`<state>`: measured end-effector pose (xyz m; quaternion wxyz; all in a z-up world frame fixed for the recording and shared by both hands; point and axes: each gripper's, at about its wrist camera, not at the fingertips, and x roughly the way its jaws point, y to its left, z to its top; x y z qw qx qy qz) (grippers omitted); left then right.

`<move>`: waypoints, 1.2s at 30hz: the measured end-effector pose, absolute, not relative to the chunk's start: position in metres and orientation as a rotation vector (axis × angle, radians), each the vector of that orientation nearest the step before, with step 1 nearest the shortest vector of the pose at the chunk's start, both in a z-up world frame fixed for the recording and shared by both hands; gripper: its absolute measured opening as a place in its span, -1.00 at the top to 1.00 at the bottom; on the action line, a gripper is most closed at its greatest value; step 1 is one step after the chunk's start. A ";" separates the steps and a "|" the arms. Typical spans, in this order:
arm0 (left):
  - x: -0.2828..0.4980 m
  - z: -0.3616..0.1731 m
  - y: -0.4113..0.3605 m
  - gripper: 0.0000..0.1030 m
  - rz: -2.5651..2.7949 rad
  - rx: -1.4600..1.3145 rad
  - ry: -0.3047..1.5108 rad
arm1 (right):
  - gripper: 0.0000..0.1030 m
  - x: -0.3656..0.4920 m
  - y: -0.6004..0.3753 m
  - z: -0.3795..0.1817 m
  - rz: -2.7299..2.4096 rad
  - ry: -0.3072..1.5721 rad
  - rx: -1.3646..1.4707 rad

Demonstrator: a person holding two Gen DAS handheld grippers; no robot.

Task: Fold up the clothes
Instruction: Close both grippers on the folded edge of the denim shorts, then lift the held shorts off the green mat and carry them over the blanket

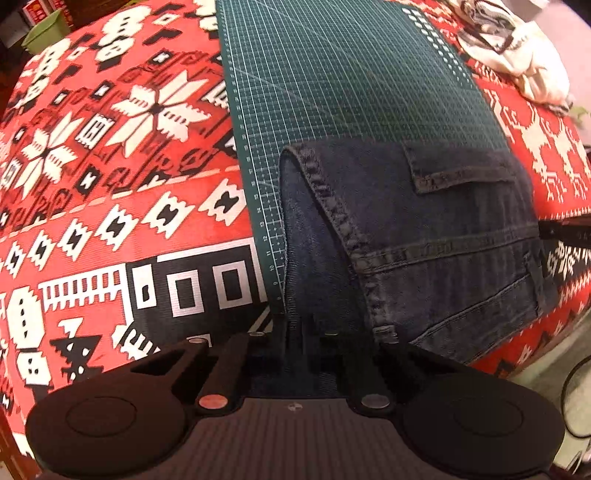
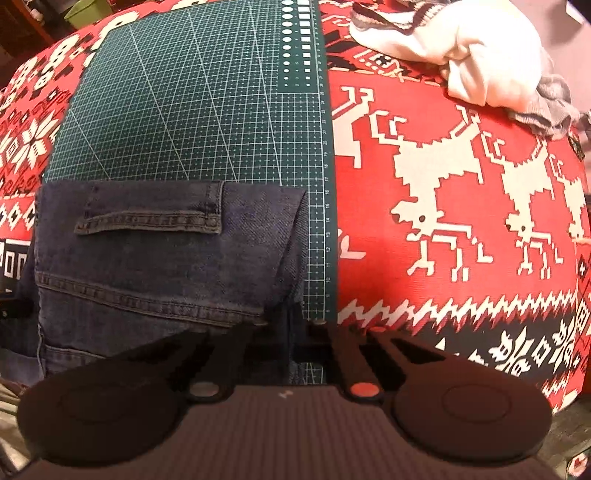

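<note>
Dark blue jeans (image 1: pixel 424 240) lie folded on the near half of a green cutting mat (image 1: pixel 332 74), back pocket up. My left gripper (image 1: pixel 306 328) is shut on the jeans' near left edge, with denim pinched between its fingers. In the right wrist view the jeans (image 2: pixel 147 266) cover the mat's (image 2: pixel 184 110) near part. There my right gripper (image 2: pixel 304 332) is shut on the near right corner, where a folded flap ends. The right gripper's black body (image 1: pixel 565 229) shows at the jeans' right side in the left wrist view.
A red, white and black patterned tablecloth (image 1: pixel 110 184) covers the table under the mat. A heap of white and grey clothes (image 2: pixel 480 48) lies at the far right. A green bin (image 1: pixel 44 33) stands beyond the far left edge. A black cable (image 1: pixel 576 398) hangs off the near right.
</note>
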<state>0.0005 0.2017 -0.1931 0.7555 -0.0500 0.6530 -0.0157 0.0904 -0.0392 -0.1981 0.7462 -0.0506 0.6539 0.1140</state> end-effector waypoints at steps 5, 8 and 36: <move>-0.008 -0.162 0.199 0.87 -0.016 -0.164 1.371 | 0.98 0.091 -0.037 -0.181 0.260 1.421 -0.099; -0.009 -0.151 0.195 0.87 -0.003 -0.169 1.349 | 0.99 0.094 -0.032 -0.167 0.290 1.403 -0.112; -0.074 -0.084 0.366 0.88 0.615 -0.695 1.081 | 0.99 0.192 0.325 -0.089 0.933 1.250 -0.532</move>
